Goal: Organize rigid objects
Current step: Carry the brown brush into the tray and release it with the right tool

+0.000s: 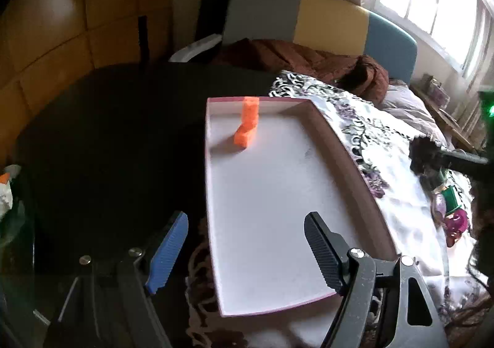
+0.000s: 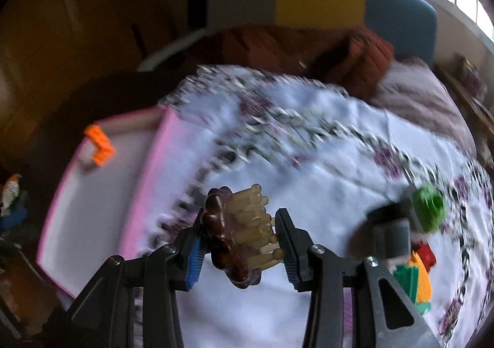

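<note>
Now we carry a brown hair claw clip (image 2: 236, 236) in our right gripper (image 2: 240, 243), its jaws pressed on it from both sides, lifted above the floral cloth (image 2: 308, 162), likely heading for the pink-rimmed tray (image 2: 156, 168) to our left. Our left gripper (image 1: 247, 252) hangs over the tray's near end with jaws wide and nothing between them. Inside the tray (image 1: 339, 150), only an orange block piece (image 1: 247, 125) leans against the far wall. More toys (image 2: 427, 213) wait on the cloth at right.

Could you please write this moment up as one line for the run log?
left gripper: open, empty, over tray | right gripper: shut on hair clip | orange block: in tray | other toys: on cloth
</note>
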A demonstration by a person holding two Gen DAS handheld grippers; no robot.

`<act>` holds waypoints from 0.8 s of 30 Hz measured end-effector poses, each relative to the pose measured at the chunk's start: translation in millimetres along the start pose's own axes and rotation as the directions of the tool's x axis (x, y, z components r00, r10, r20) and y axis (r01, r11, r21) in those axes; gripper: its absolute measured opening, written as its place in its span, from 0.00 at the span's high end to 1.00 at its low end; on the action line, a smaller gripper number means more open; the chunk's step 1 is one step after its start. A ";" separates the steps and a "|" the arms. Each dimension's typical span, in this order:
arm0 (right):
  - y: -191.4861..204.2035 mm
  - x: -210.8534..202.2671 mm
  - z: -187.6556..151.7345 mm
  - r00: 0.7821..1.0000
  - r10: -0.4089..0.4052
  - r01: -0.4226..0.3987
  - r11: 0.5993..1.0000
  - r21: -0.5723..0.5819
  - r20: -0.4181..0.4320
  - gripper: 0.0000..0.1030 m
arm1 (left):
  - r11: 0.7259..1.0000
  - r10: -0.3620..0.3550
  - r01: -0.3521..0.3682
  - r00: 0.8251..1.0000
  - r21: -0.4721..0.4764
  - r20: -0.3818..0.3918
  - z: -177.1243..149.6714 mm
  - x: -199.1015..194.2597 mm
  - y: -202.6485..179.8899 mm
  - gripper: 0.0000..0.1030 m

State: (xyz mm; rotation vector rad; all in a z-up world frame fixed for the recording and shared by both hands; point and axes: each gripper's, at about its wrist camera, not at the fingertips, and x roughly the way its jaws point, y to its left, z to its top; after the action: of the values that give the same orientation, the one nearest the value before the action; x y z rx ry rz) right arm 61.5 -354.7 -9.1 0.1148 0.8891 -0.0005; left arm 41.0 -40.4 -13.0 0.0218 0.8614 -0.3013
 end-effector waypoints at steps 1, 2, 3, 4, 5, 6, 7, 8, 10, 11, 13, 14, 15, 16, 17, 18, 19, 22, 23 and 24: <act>11.0 -3.4 4.1 1.000 0.019 -0.019 1.000 -0.020 0.012 0.59 | 1.000 -0.001 0.001 1.000 -0.007 -0.003 -0.5 0.5 2.6 0.24; 20.8 -4.8 8.1 0.999 0.036 -0.035 0.999 -0.035 0.020 0.59 | 1.000 -0.001 0.001 1.000 -0.014 -0.007 -0.9 1.1 5.2 0.24; 31.0 -4.9 11.7 0.998 0.052 -0.050 0.997 -0.050 0.025 0.59 | 1.000 0.002 -0.002 1.000 -0.021 -0.010 -1.3 1.4 8.3 0.24; 40.8 -3.4 14.2 0.997 0.068 -0.066 0.996 -0.062 0.026 0.59 | 1.000 0.003 -0.003 1.000 -0.025 -0.010 -1.6 1.3 10.0 0.24; 49.4 -1.1 15.3 0.996 0.084 -0.082 0.994 -0.070 0.023 0.59 | 0.999 0.003 -0.003 1.000 -0.032 -0.009 -1.9 1.1 13.0 0.24; 57.4 1.4 15.5 0.995 0.100 -0.098 0.992 -0.077 0.017 0.59 | 0.999 0.003 -0.003 1.000 -0.035 -0.009 -2.2 1.1 15.2 0.24; 64.7 3.4 15.0 0.994 0.109 -0.108 0.991 -0.083 0.012 0.59 | 0.999 0.001 -0.001 1.000 -0.040 -0.011 -2.7 1.3 17.6 0.24; 71.5 6.7 14.7 0.993 0.121 -0.120 0.989 -0.089 0.005 0.59 | 0.999 0.001 -0.001 1.000 -0.045 -0.013 -3.4 1.6 19.7 0.24; 87.5 13.3 10.7 0.988 0.154 -0.155 0.983 -0.097 -0.017 0.59 | 0.998 0.009 -0.009 1.000 -0.056 -0.014 -5.5 1.4 24.6 0.24; 95.1 16.7 8.6 0.986 0.166 -0.169 0.980 -0.107 -0.030 0.59 | 0.998 0.008 -0.009 1.000 -0.060 -0.016 -5.8 1.6 26.6 0.24; 111.3 23.6 4.7 0.982 0.179 -0.185 0.974 -0.132 -0.055 0.59 | 0.998 0.013 -0.015 1.000 -0.067 -0.023 -7.0 2.6 31.3 0.24; 118.6 27.9 3.0 0.980 0.188 -0.196 0.970 -0.141 -0.070 0.59 | 0.997 0.014 -0.015 1.000 -0.070 -0.025 -7.6 2.9 33.1 0.24; 123.1 31.2 0.8 0.978 0.192 -0.202 0.968 -0.148 -0.081 0.59 | 0.997 0.012 -0.014 0.999 -0.074 -0.030 -8.3 3.3 35.6 0.24; 128.4 34.2 -0.9 0.977 0.193 -0.206 0.966 -0.157 -0.092 0.59 | 0.997 0.014 -0.016 0.999 -0.080 -0.034 -9.1 3.7 38.7 0.24; 133.7 37.8 -2.0 0.975 0.196 -0.212 0.964 -0.163 -0.104 0.59 | 0.996 0.015 -0.018 0.999 -0.083 -0.036 -9.6 3.9 40.8 0.24; 137.8 41.0 -2.4 0.973 0.201 -0.218 0.962 -0.165 -0.115 0.59 | 0.996 0.016 -0.019 0.999 -0.089 -0.038 -10.6 3.7 43.4 0.24; 140.3 43.9 -1.9 0.971 0.204 -0.224 0.960 -0.166 -0.126 0.59 | 0.995 0.016 -0.019 0.999 -0.094 -0.038 -11.1 3.7 45.7 0.24; 151.3 54.6 -1.2 0.968 0.198 -0.225 0.957 -0.182 -0.156 0.59 | 0.994 0.016 -0.020 0.999 -0.108 -0.040 -12.3 3.6 51.5 0.24; 154.6 59.0 0.1 0.967 0.196 -0.225 0.957 -0.182 -0.164 0.59 | 0.993 0.016 -0.021 0.999 -0.113 -0.042 -12.3 4.0 53.6 0.24; 157.3 63.5 2.6 0.966 0.194 -0.224 0.958 -0.179 -0.169 0.59 | 0.993 0.016 -0.021 0.999 -0.119 -0.043 -12.3 4.2 55.5 0.24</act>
State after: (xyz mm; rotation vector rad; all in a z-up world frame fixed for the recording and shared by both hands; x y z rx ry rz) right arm 111.2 -195.7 -41.0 0.0240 1.0185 0.2972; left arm 49.4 13.4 -29.9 -0.0757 0.9188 -0.2317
